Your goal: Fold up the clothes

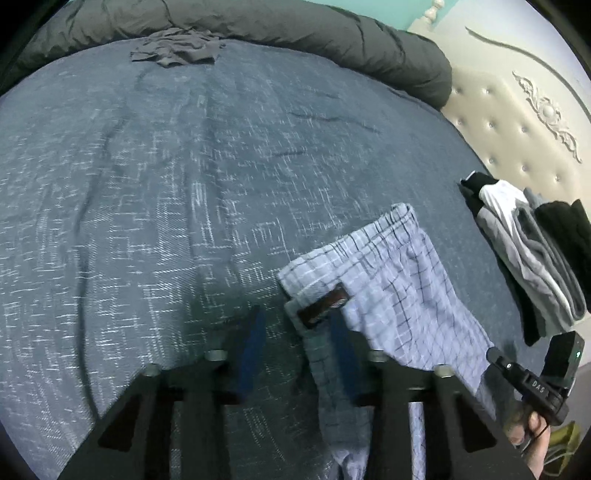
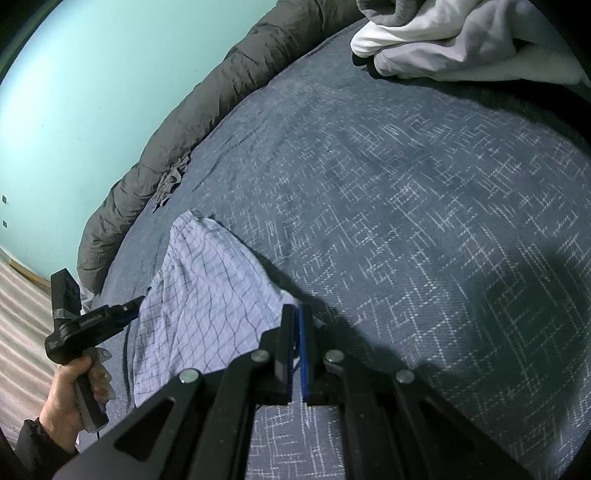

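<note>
A bed covered in a blue-grey woven bedspread (image 1: 184, 192) fills our view, with a rolled dark grey quilt (image 1: 295, 33) along its far edge against a teal wall (image 2: 81, 81) and a cream tufted headboard (image 1: 517, 122) to one side. Our light blue checked cotton garment (image 1: 399, 280) lies near the bed's front edge. Our left claw (image 1: 295, 354) is released, its blue pads spread; one pad rests on the garment's waistband beside a brown label (image 1: 325, 301), the other over bare bedspread. Our right claw (image 2: 294, 343) is clenched on a corner of the same checked garment, lifting it slightly off the bed. A stack of folded black, white and grey clothes (image 1: 532, 251) sits near the headboard, well apart from the garment. A small crumpled grey cloth (image 1: 177, 50) lies by the quilt
</note>
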